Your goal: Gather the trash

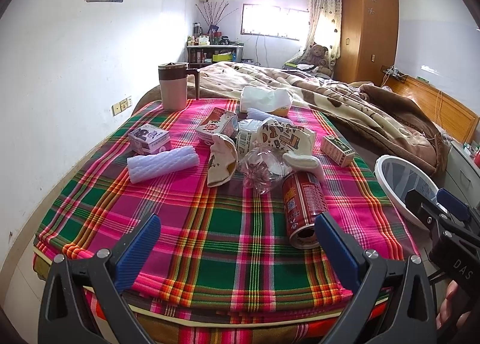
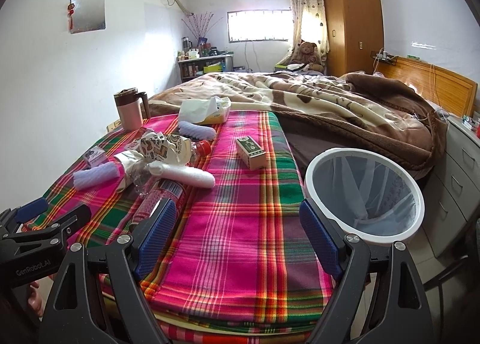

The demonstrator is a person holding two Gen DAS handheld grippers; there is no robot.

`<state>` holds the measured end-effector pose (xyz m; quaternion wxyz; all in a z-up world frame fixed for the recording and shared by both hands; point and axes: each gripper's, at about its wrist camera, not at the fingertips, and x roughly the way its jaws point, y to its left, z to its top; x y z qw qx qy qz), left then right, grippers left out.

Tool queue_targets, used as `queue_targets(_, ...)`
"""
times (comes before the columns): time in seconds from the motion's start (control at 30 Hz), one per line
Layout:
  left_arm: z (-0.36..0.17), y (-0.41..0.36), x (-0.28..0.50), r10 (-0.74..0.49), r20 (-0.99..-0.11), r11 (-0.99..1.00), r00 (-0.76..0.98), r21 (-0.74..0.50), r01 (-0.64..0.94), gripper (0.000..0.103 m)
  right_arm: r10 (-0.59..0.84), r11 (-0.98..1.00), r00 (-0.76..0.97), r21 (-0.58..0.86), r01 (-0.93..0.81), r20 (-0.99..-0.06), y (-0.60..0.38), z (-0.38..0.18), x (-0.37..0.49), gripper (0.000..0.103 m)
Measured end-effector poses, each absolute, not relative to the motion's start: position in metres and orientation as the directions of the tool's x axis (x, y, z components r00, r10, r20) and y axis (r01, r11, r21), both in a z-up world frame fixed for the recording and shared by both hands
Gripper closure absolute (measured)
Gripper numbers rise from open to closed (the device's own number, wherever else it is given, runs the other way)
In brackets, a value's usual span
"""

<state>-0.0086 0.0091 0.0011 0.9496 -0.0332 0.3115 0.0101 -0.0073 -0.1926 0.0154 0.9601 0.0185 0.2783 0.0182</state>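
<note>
Both the left gripper [image 1: 237, 242] and right gripper [image 2: 237, 239] are held wide and empty, so the red can [image 1: 303, 206] at one o'clock can be picked for the bin [image 2: 364, 194].

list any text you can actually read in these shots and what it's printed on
"DAS" on the right gripper body, cut off at the frame edge.
"GenRobot.AI" on the left gripper body.
Print on the red can, green box, purple box and cartons: too small or blurred.
</note>
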Motion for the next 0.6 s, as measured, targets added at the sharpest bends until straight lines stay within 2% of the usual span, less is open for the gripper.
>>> queue_targets(0.6,-0.0019,0.0102,-0.0067,-0.001,-0.598,0.997,0.802,-0.058,-0.042,0.0,0.043,0.999,0.844,0.044,-0.023,-0.534,-0.1907,0.0139,-0.0083,0.017)
